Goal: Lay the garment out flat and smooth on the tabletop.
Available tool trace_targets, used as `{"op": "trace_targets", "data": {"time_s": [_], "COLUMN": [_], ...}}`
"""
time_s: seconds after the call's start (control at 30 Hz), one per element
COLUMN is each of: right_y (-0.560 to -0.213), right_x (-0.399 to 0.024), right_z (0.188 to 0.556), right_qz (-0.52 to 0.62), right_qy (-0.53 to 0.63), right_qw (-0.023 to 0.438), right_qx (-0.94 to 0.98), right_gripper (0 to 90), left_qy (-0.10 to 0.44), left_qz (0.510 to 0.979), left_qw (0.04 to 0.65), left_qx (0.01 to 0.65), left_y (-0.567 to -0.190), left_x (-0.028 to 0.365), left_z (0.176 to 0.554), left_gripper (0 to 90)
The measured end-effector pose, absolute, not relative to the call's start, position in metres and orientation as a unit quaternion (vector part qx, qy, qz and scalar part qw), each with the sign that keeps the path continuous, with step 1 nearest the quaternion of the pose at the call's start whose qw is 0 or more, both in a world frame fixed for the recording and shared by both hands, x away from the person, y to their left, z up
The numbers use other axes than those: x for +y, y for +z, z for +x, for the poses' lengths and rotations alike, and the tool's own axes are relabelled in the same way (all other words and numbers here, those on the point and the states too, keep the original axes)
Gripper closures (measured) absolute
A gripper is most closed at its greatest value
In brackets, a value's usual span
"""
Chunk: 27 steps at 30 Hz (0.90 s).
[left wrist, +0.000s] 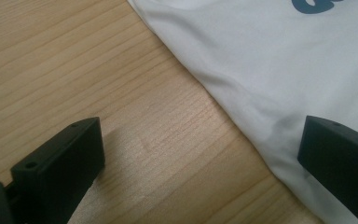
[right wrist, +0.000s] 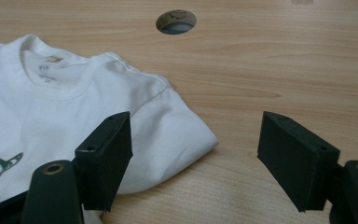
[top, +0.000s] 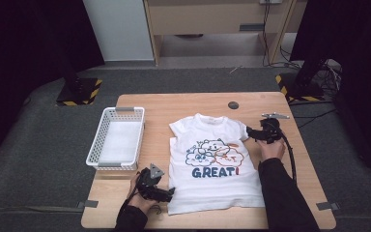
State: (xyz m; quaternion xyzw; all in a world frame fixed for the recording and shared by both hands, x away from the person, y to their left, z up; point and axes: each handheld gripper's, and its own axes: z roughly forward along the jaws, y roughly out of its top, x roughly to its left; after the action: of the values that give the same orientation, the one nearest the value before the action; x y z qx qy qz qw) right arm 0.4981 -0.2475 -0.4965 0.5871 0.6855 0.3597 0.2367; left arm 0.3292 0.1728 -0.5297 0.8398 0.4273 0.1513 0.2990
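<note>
A white T-shirt (top: 212,162) lies spread flat, print side up, near the middle of the wooden bench (top: 174,104), its collar toward the far edge and its hem toward the person; the print shows cartoon clouds above the word "GREAT!". Every place below is given from that shirt. The left tool (top: 170,193) sits at the shirt's near left corner, by the hem, held low over the bench; in the left gripper view (left wrist: 200,154) its jaws stand wide apart, one over bare wood and the other over the white cloth, with the shirt's edge running between them and neither pad pressing on it. The right tool (top: 249,132) is at the shirt's far right sleeve; in the right gripper view (right wrist: 193,161) its jaws are released too, parted around the sleeve's outer end, gripping nothing. A white slatted basket (top: 117,137) stands on the bench to the left of the shirt, well apart from it. A round grey cable port (top: 233,105) is set in the bench beyond the collar.
</note>
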Motion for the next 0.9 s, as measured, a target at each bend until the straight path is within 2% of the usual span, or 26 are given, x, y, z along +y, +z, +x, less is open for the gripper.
{"op": "trace_targets", "data": {"time_s": [0.53, 0.8, 0.83, 0.9], "right_y": [-0.527, -0.531, -0.531, -0.532], "right_x": [-0.244, -0.235, -0.233, -0.232], "right_z": [0.512, 0.511, 0.51, 0.509], "right_qz": [0.615, 0.606, 0.603, 0.6], "right_qy": [0.341, 0.334, 0.328, 0.326], "right_qw": [0.211, 0.23, 0.24, 0.245], "right_qx": [0.679, 0.685, 0.687, 0.688], "right_gripper": [40.1, 56.2, 63.2, 66.6], "left_qy": [0.152, 0.152, 0.152, 0.152], "left_qz": [0.839, 0.839, 0.839, 0.839], "left_qw": [0.3, 0.3, 0.3, 0.3], "left_qx": [0.428, 0.428, 0.428, 0.428], "left_y": [-0.53, -0.53, -0.53, -0.53], "left_x": [0.172, 0.172, 0.172, 0.172], "left_z": [0.329, 0.33, 0.33, 0.33], "left_gripper": [0.0, 0.0, 0.0, 0.0]}}
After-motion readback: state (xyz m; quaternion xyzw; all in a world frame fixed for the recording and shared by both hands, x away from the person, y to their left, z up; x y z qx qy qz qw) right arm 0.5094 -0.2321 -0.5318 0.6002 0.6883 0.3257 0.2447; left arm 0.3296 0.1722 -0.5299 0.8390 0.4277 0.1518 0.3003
